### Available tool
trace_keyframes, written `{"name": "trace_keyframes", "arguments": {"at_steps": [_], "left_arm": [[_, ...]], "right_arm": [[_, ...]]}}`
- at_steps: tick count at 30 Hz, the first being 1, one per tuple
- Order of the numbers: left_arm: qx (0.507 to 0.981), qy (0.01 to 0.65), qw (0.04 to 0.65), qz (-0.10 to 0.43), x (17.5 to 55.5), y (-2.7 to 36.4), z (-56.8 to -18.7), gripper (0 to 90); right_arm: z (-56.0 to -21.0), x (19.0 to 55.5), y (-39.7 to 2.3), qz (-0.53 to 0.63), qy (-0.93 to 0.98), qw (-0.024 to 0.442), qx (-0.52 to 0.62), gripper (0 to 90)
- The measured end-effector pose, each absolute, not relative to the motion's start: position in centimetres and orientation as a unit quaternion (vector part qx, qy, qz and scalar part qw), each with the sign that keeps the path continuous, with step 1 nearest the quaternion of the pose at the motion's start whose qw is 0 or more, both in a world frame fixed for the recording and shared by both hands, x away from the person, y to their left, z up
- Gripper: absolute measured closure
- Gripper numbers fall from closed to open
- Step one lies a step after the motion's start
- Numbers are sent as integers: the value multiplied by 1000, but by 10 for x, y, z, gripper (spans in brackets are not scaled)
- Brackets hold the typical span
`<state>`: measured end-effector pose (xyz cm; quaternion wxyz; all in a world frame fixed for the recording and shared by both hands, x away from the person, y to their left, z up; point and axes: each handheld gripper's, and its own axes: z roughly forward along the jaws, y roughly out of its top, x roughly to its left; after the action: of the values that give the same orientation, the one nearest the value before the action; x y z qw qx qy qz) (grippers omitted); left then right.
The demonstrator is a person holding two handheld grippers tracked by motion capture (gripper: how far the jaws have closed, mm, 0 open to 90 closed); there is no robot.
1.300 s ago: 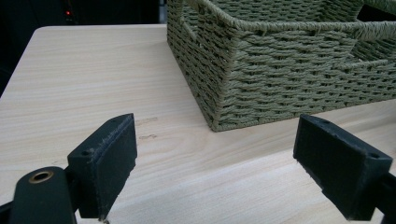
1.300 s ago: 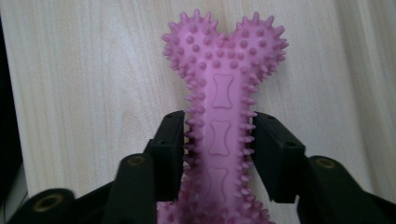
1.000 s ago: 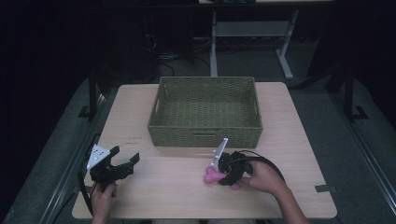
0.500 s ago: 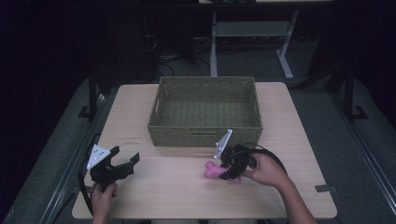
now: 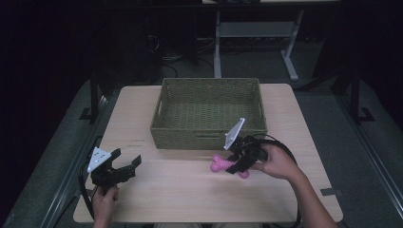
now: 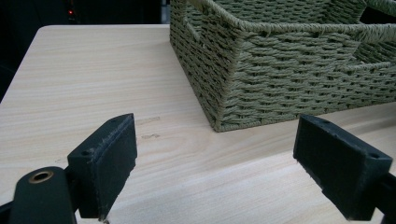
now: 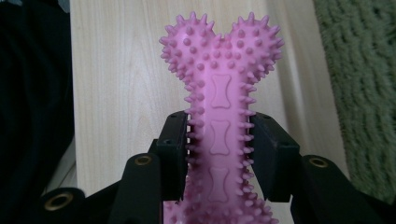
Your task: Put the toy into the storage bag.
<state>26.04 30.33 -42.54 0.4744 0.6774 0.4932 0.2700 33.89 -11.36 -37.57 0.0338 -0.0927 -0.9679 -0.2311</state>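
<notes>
One pink toy bone, covered with small rubber spikes, is the thing in hand: the right gripper pinches its narrow shaft between the two black jaws, and the knobbed end points away from the camera in the right gripper view. In the high view the bone is near the front of the table, a little right of the middle and just in front of the near wall of the green woven basket; whether it is lifted or touches the wood I cannot tell. The right gripper is held by a hand coming from the right. Far to the left, near the front left corner, the left gripper is idle with its jaws spread wide and nothing between them; in its own view the left gripper looks over bare wood toward the corner of the basket. I judge the step to be the grasp just made and the carry beginning. The next move probably calls for raising the bone above the basket rim, bringing it farther over the opening, and only then opening the jaws.
</notes>
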Motion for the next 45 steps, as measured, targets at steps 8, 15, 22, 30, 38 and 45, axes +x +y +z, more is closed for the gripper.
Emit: {"name": "trace_keyframes", "arguments": {"at_steps": [8,15,22,30,38,45], "left_arm": [[676,495,474,270,261,303,-426,130],[676,496,473,271,261,304,-425,130],[676,495,473,273,261,305,-425,130],[677,494,472,271,261,305,-426,130],[678,494,472,273,262,305,-426,130],[676,497,472,272,262,306,-426,130]], "right_arm": [[-359,346,-121,-237,-967,32,-91,583],[-343,351,-121,-242,-966,29,-85,583],[-331,357,-119,-240,-967,27,-79,583],[-326,365,-120,-240,-967,30,-82,583],[-315,373,-121,-248,-965,30,-80,583],[-308,377,-122,-253,-964,32,-80,583]]}}
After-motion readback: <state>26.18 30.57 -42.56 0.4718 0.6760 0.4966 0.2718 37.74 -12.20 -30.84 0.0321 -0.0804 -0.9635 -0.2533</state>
